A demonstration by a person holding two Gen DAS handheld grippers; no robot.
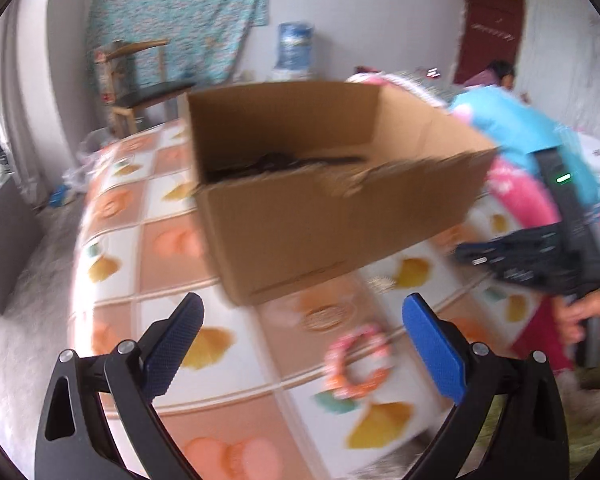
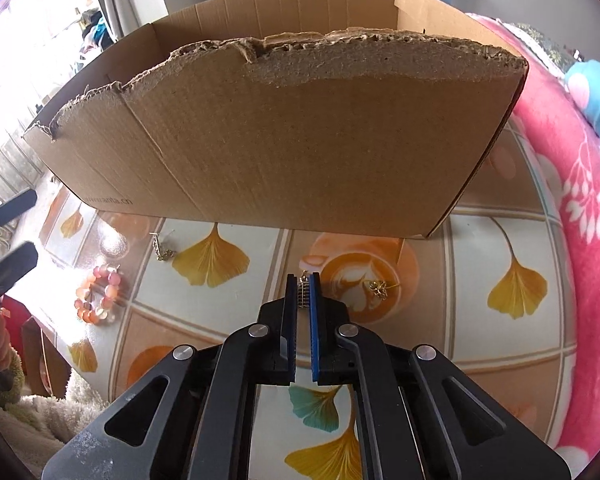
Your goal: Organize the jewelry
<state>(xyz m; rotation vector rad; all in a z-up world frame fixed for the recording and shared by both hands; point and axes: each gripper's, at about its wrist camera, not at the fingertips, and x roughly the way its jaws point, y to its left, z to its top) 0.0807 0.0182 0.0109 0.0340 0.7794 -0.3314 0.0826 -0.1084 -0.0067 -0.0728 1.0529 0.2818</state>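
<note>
At far left of the right wrist view the left gripper [image 2: 7, 236] stands over the table's left edge; in its own view its blue pads are wide apart with nothing between them. Just inside that edge lies a pink-and-orange bead bracelet [image 2: 98, 294], flat, a closed ring. Beyond it, a gold chain [image 2: 161, 249] lies near the foot of the cardboard box [image 2: 300, 136] — its long axis runs toward the box. The box has a torn top rim and spans most of the table's [image 2: 480, 352] width, leaving a bare strip of tablecloth in front. At centre the right gripper [image 2: 303, 280] is pinched tight on a small gold-and-silver jewelry piece [image 2: 303, 294], which runs lengthwise along the fingers. Right of it lies a gold earring [image 2: 380, 289]. A pink blanket [image 2: 572, 184] bounds the right side.
</note>
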